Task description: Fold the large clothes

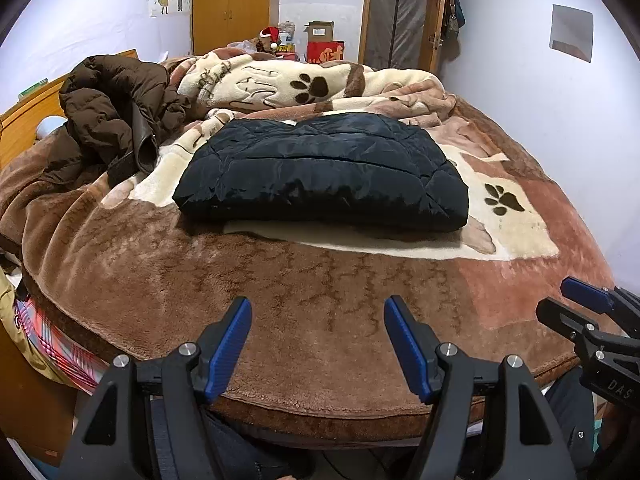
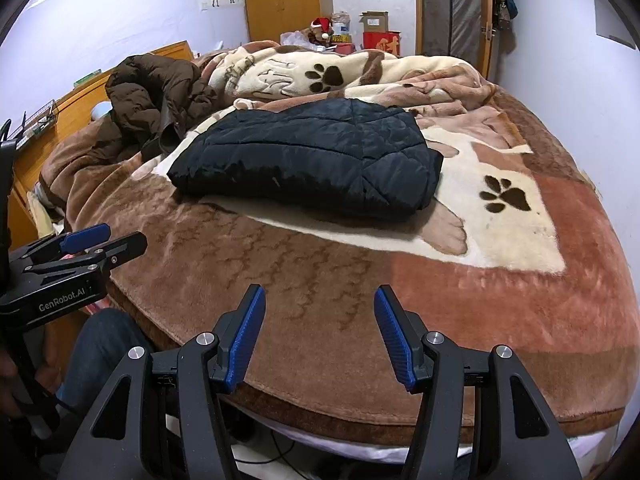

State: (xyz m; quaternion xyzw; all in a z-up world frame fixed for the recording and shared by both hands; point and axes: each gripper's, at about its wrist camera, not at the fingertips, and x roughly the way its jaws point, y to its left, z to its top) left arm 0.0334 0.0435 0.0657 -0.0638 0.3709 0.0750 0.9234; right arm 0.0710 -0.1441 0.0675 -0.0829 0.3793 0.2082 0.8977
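Both tongs hang parted and empty at the bed's near edge, left tongs point(image 1: 318, 344) beside right tongs point(image 2: 320, 334). The black jacket point(image 1: 324, 168) lies folded mid-bed. The brown coat point(image 1: 116, 116) heaped at the far left corner looks next; plenty of bare blanket point(image 1: 304, 280) to spread it.

Both wrist views sit low at the bed's point(image 1: 320, 300) near edge, facing 12 o'clock; right view stands slightly rightward. Shared: folded black jacket point(image 1: 324, 172) point(image 2: 308, 160) mid-distance.
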